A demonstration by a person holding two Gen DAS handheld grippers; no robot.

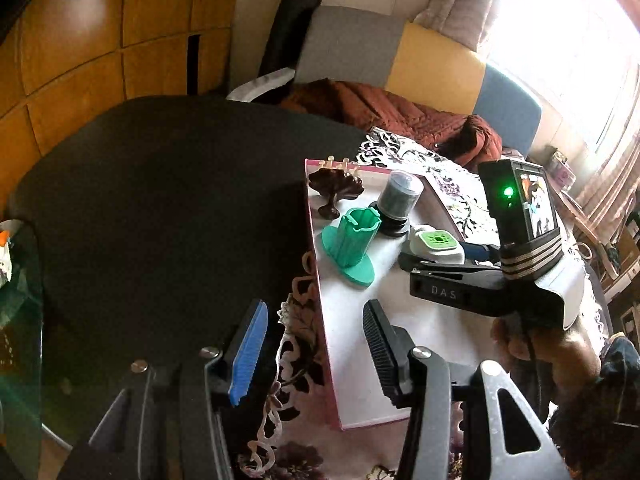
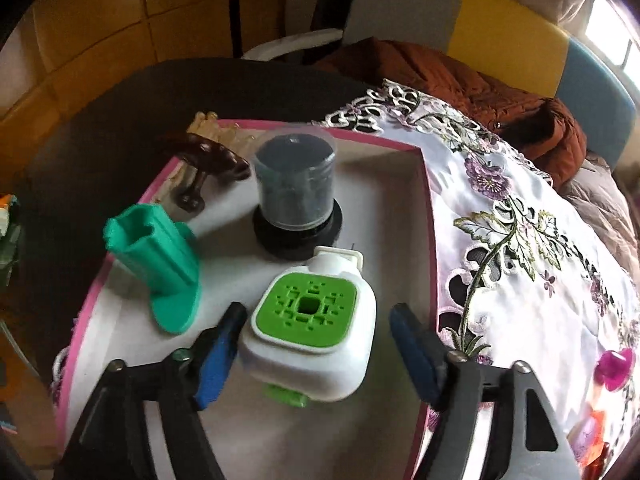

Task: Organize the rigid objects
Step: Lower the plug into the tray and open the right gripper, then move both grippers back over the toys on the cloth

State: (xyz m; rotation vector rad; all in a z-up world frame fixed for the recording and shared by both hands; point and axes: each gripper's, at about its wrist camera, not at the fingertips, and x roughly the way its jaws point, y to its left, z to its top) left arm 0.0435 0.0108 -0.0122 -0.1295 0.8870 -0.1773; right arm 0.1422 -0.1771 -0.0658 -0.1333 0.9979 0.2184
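Between the right gripper's [image 2: 316, 354] spread jaws sits a white device with a green perforated top [image 2: 310, 332], resting on the floor of the pink-rimmed white tray [image 2: 430, 240]; the left pad is just beside its side, the right pad clear of it. At its 12 o'clock stands a clear-lidded disc spindle [image 2: 296, 188], at 10 o'clock a green fluted holder [image 2: 160, 260], and further toward 11 a dark brown pedestal dish [image 2: 208, 164]. Left gripper [image 1: 316, 354], jaws apart and empty, hangs over the tray's near left edge above the floral tablecloth [image 2: 520, 240].
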